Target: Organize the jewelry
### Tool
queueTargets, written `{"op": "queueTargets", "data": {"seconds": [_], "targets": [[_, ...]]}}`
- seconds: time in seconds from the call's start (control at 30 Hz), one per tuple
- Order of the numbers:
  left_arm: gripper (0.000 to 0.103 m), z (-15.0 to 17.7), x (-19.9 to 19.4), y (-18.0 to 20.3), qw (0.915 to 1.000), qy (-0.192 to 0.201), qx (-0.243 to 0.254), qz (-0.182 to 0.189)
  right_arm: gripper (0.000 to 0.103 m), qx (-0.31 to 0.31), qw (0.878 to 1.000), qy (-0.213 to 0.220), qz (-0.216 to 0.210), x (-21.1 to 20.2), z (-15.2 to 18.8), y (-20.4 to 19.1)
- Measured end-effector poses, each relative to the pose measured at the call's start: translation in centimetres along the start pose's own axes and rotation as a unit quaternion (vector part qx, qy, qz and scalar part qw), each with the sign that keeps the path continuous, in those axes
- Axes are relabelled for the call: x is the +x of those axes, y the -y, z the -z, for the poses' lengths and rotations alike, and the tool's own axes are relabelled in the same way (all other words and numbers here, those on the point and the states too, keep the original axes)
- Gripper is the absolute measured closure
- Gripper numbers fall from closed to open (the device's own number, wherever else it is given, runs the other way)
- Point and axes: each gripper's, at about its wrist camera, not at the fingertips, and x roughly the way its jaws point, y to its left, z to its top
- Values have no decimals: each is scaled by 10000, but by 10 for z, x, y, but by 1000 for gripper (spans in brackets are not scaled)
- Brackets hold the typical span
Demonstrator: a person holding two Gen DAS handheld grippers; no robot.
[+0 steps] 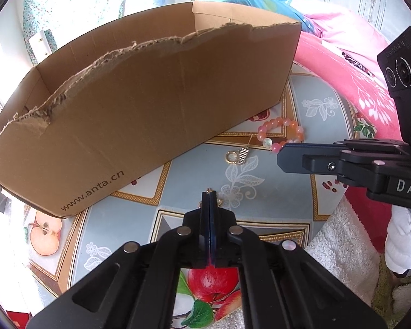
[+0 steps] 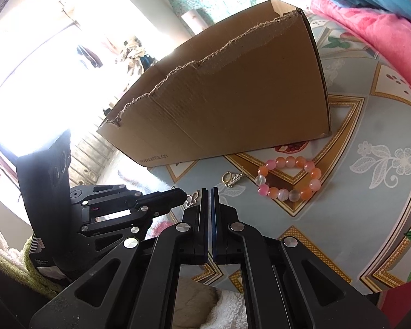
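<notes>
The left gripper (image 1: 210, 193) is pinched shut on a small gold butterfly charm (image 1: 218, 201), likely for the torn cardboard box (image 1: 156, 104) ahead, while the right gripper (image 2: 208, 190) waits closed and empty near the beaded bracelet (image 2: 289, 178).

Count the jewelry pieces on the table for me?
3. A pink-orange bead bracelet nearest the cardboard box, a gold ring charm beside it, and a small silver piece pinched by the left gripper. The box may hide more.

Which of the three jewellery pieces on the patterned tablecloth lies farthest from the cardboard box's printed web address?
The pink-and-orange beaded bracelet. The gold ring charm and the small silver butterfly piece both lie nearer the printed end of the box.
</notes>
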Motion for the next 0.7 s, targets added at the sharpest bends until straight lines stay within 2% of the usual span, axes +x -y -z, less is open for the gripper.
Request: {"op": "queueTargets", "data": {"seconds": [0.1, 0.13, 0.2, 0.3, 0.53, 0.63, 0.7], "targets": [[99, 0, -1, 1, 10000, -3, -11, 60, 101, -23, 10000, 3, -2, 1, 0, -2], [96, 1, -1, 2, 10000, -16, -30, 68, 101, -28, 10000, 3, -6, 2, 0, -3], [81, 1, 1, 3, 10000, -47, -70, 41, 101, -48, 10000, 7, 1, 3, 0, -4], [77, 1, 4, 3, 9999, -69, -129, 41, 101, -50, 10000, 1, -8, 4, 0, -5], [77, 1, 11, 10, 9997, -129, -176, -112, 101, 1, 10000, 5, -48, 6, 0, -2], [87, -2, 14, 16, 9996, -141, -150, -167, 101, 12, 10000, 19, -69, 6, 0, 0], [88, -3, 14, 17, 9996, -156, -140, -184, 101, 20, 10000, 28, -77, 6, 1, 0]]}}
